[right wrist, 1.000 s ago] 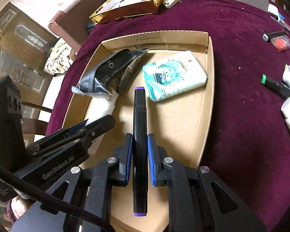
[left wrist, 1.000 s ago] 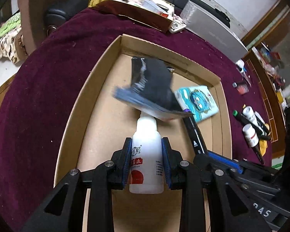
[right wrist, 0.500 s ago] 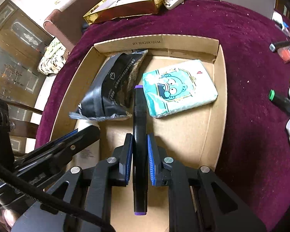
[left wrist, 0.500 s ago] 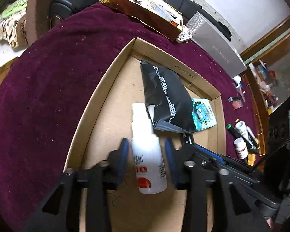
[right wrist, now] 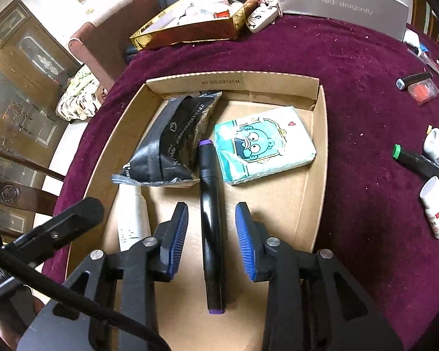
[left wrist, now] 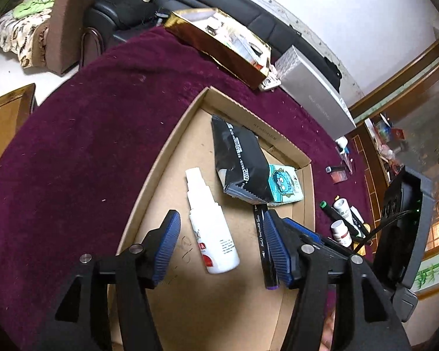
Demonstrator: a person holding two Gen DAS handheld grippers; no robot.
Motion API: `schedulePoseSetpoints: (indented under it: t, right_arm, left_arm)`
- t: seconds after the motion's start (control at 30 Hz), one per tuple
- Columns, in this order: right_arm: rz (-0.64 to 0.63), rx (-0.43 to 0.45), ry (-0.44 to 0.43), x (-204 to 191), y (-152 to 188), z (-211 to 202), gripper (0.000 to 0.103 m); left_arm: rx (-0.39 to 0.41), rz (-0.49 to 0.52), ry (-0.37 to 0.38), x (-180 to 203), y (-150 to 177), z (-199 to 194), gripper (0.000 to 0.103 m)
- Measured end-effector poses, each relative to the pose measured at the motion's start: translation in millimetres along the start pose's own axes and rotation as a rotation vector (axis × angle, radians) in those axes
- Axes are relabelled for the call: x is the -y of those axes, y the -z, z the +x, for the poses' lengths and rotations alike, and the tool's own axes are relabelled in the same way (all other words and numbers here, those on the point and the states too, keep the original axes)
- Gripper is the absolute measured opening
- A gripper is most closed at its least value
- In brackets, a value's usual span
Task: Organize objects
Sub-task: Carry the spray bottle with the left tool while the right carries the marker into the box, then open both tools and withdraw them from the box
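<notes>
Marker (right wrist: pixel 210 234) between fingers (right wrist: pixel 177 238) (seemingly untouched).

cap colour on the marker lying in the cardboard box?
Purple caps on both ends of the black marker; clearest in the right wrist view.

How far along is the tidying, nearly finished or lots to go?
Partway. Four things already lie in the cardboard box: black pouch, tissue pack, white bottle and purple-capped marker. Nothing is gripped: the left gripper and right gripper are opening around the bottle and marker. Left on the cloth: a green-capped marker and small white bottles.
</notes>
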State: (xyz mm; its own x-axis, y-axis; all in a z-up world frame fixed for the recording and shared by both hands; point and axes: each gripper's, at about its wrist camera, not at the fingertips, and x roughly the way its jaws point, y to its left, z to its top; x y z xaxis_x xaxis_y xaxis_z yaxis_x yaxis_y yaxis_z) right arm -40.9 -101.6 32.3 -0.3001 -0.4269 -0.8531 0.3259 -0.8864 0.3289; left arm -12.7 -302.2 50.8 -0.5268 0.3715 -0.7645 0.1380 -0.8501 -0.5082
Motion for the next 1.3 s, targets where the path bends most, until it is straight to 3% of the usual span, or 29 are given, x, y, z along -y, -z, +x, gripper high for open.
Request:
schedulePoseSetpoints:
  t: [0.27, 0.43, 0.63, 0.73, 0.87, 1.03, 1.17, 1.3]
  right_arm:
    - [0.002, 0.032, -0.042, 3.4, 14.0, -21.6, 0.032]
    - [0.007, 0.073, -0.073, 11.5, 27.5, -44.6, 0.046]
    - [0.001, 0.123, -0.054, 30.9, 47.5, -70.8, 0.047]
    - [0.003, 0.149, -0.030, 44.2, 59.4, -81.2, 0.050]
    - [0.021, 0.183, -0.008, 64.9, 72.7, -94.0, 0.050]
    - [0.074, 0.214, 0.007, 98.9, 78.0, -105.2, 0.049]
    - [0.122, 0.229, 0.016, 127.4, 79.4, -111.2, 0.049]
    - [0.169, 0.242, 0.027, 157.9, 75.2, -115.2, 0.049]
  left_arm:
    - [0.018, -0.021, 0.021, -4.0, 17.2, -19.8, 0.053]
    - [0.047, -0.013, 0.051, 3.7, 35.2, -32.9, 0.054]
    - [0.091, 0.039, 0.045, 30.4, 63.3, -43.1, 0.053]
    - [0.144, 0.118, -0.023, 54.0, 79.7, -48.9, 0.054]
    - [0.246, 0.272, -0.184, 93.5, 102.6, -54.9, 0.054]
    - [0.321, 0.414, -0.288, 131.5, 124.2, -56.6, 0.054]
    - [0.338, 0.506, -0.344, 155.5, 135.0, -47.8, 0.054]
    - [0.301, 0.553, -0.361, 172.8, 140.1, -31.5, 0.054]
